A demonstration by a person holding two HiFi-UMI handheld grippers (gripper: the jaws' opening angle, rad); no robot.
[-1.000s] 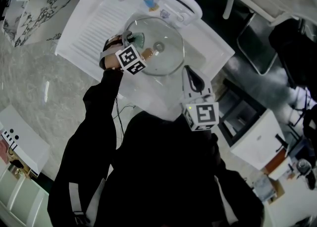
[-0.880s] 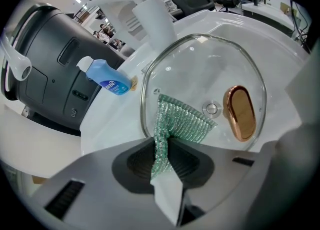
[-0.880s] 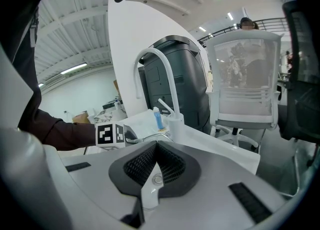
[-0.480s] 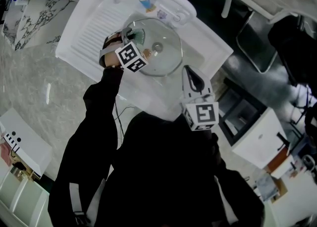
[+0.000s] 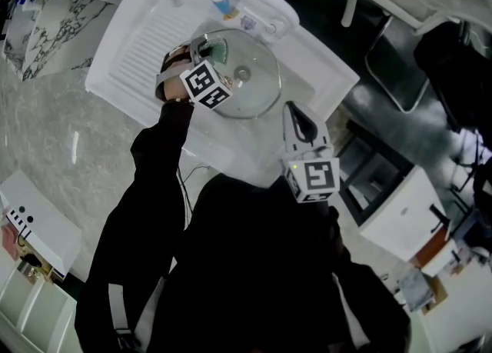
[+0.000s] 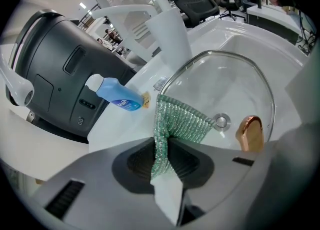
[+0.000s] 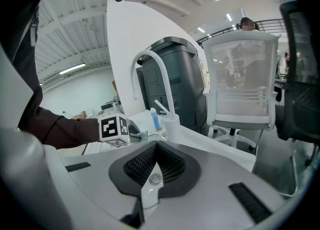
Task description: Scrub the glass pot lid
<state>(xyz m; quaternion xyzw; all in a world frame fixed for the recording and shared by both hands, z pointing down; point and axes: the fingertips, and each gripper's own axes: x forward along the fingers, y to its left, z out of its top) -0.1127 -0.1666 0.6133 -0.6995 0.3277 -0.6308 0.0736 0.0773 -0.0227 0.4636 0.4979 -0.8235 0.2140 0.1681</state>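
The round glass pot lid (image 5: 260,86) lies in the white sink (image 5: 134,51), its copper handle (image 6: 248,133) near the middle. My left gripper (image 5: 213,63) reaches over the lid's left part and is shut on a green scrubbing cloth (image 6: 177,119). In the left gripper view, that gripper (image 6: 162,159) pinches the cloth, which drapes onto the glass lid (image 6: 225,83). My right gripper (image 5: 295,115) hovers at the sink's near right edge, off the lid. Seen in its own view, the right gripper (image 7: 150,176) is shut with nothing in it.
A white arched faucet (image 7: 150,73) stands at the sink's far rim, with a blue bottle (image 6: 117,97) lying beside it. The ribbed draining board (image 5: 142,44) lies left of the basin. A dark grey machine (image 6: 60,73) stands behind the sink, and office chairs (image 7: 240,88) stand at the right.
My left gripper has slid a little across the lid toward the faucet with the cloth, now covering the copper handle in the head view. The right gripper has stayed put.
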